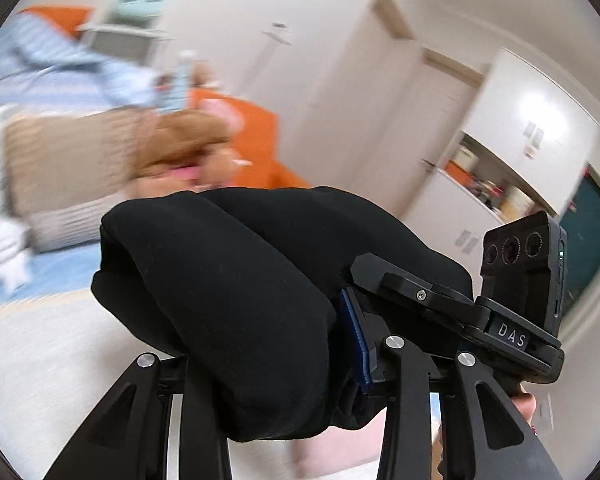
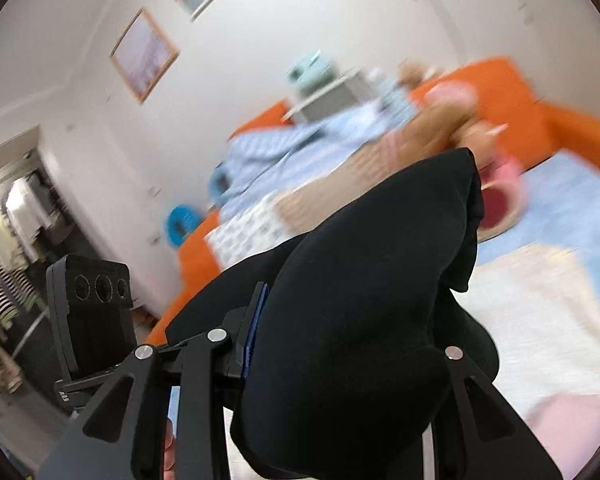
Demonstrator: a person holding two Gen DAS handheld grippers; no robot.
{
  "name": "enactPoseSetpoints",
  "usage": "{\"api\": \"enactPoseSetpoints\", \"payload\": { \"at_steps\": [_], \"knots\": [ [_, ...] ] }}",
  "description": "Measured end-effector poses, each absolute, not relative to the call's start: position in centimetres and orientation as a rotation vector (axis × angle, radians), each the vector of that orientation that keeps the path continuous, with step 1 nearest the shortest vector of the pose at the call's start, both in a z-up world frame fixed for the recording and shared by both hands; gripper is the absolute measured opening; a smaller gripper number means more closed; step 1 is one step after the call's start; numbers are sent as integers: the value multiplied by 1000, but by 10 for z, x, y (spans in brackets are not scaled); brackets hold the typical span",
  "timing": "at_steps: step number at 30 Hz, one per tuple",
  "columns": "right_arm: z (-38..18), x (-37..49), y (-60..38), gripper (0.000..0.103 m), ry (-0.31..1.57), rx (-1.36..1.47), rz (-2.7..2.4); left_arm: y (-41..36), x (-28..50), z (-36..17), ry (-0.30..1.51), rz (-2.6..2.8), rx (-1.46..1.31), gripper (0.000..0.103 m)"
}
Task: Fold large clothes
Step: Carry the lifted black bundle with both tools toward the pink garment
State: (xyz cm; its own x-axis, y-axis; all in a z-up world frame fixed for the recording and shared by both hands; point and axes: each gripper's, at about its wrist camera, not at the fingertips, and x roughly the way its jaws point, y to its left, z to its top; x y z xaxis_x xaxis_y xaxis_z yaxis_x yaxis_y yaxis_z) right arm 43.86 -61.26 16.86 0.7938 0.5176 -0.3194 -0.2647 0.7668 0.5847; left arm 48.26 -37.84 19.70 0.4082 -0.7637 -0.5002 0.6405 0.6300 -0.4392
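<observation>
- The bed (image 2: 560, 216), orange-framed with a pale blue sheet, lies ahead of and below both my grippers; a cream blanket (image 2: 540, 320) covers its near edge.
- The black garment (image 1: 228, 300) is off the bed, bunched thick between my jaws, spanning from one hand to the other, so its long axis runs across between them.
- My left gripper (image 1: 284, 360) clamps one bundle of it, with a blue pad (image 1: 354, 340) pressed into the cloth.
- My right gripper (image 2: 340, 360) clamps the other bundle the same way.
- Neither hand seems nearer the bed.
- The hanging rest of the garment is hidden below both views; my fingertips are buried in fabric, and the background is blurred.
</observation>
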Motion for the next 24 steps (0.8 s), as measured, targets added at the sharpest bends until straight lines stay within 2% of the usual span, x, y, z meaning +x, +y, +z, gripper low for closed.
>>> {"api": "enactPoseSetpoints", "payload": {
  "at_steps": [6,12,15,20,24],
  "knots": [
    [162,363,-737,32,460,547,241,-522,437,191,746,-1059,-144,41],
    [87,319,-809,32,472,612,152,-610,420,114,872,-1127,-180,42],
    [35,297,-817,32,525,644,164,-622,400,69,922,-1123,-115,42],
    [-62,252,-810,33,609,761,225,-600,363,-10,1039,-1101,-41,42],
    [-118,216,-804,35,635,761,202,-572,350,-73,1132,-1066,-24,53]
  ]
}}
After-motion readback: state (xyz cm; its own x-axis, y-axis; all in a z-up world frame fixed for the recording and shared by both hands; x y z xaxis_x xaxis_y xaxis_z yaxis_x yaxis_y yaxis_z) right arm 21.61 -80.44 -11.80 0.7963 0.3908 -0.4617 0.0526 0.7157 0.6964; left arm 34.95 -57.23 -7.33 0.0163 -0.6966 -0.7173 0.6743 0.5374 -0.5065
